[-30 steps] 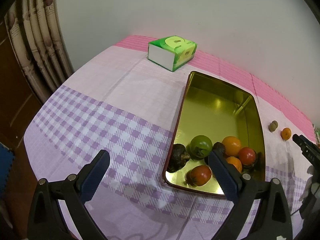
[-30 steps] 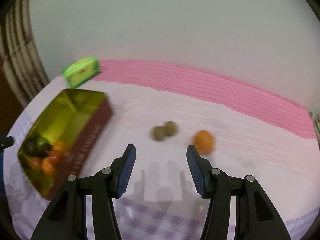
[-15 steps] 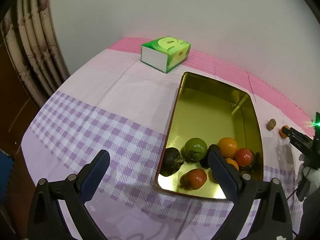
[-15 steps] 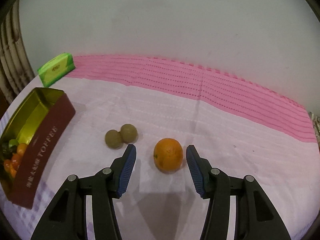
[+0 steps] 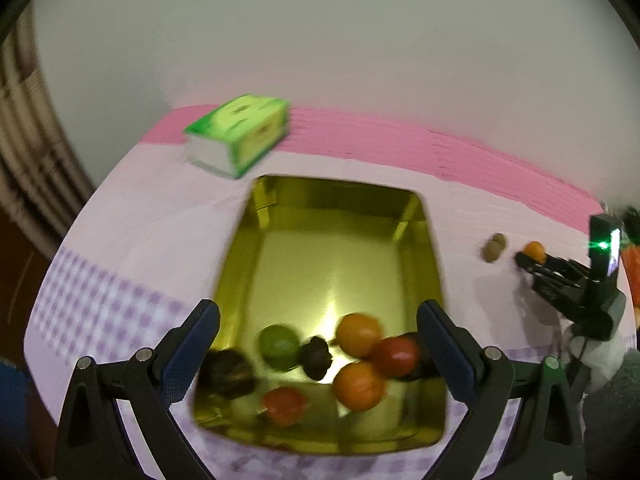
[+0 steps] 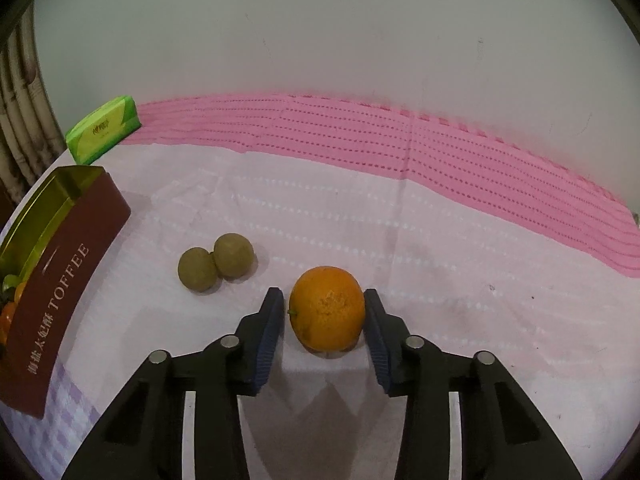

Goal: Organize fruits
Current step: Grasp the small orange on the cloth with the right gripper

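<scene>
Pinching an orange point(image 6: 326, 308) on the pale pink cloth of the counter point(image 6: 440, 240), the right tongs point(image 6: 324, 316) have just been closing, and the fruit now sits squarely between the blue pads; the right pad touches its skin, while at the left pad only a sliver of a gap can be made out, so the grip looks light. The orange rests on the cloth, not lifted. Just beside it to the left lie two small brownish-green round fruits point(image 6: 216, 262), touching each other.

Only the right wrist view shows the tin's point(image 6: 60, 280) maroon outer wall, lettered TOFFEE, standing at the left edge, with a green tissue box point(image 6: 104, 128) behind it near the wall.

Only the left wrist view, which is blurred, looks down into the tin's gold interior point(image 5: 332, 248). A cluster of fruit is gathered at its near end: a green one point(image 5: 280, 346), two orange ones point(image 5: 358, 334), two red ones point(image 5: 396, 356) and some dark ones point(image 5: 228, 372). The left tongs point(image 5: 318, 340) are spread wide above that near end, with nothing gripped between the pads. Far off at the right of this view the other tongs appear small, with the orange at their tip and the two brownish fruits just beside it.
</scene>
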Demonstrator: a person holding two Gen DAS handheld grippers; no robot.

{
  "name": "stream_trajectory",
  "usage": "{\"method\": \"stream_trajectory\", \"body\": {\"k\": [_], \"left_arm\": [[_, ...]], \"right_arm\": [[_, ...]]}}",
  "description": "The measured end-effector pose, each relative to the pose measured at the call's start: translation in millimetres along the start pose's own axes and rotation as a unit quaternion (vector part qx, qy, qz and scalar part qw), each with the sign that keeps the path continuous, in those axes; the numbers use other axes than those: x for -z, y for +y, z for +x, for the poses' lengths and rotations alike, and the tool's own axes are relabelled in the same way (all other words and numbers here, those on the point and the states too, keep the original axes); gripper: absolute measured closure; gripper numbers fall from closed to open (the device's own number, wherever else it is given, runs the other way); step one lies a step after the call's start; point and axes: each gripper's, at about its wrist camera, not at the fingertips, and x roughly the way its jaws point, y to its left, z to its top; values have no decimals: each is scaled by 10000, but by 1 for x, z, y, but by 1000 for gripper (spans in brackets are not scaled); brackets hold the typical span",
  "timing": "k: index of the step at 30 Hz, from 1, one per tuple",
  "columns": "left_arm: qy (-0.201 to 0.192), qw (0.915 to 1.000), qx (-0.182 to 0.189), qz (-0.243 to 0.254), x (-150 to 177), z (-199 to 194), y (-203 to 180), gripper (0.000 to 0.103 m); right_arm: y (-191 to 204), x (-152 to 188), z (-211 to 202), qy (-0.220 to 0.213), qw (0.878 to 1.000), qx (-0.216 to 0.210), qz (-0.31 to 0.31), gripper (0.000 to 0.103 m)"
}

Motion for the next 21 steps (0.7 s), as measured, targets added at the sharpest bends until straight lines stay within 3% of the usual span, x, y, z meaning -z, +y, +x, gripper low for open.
{"method": "stream_trajectory", "body": {"k": [8,14,21], "left_arm": [[-40,9963,486,703,-22,21,-79,5],[-10,9919,792,998,-29,38,-123,7],[452,9902,886,982,-29,69,-149,33]], "right_arm": [[-8,7,-8,-44,10000,59,-28,70],[-43,28,-23,-70,9991,364,181,70],[-87,47,-33,-2,9959,733,529,70]]}}
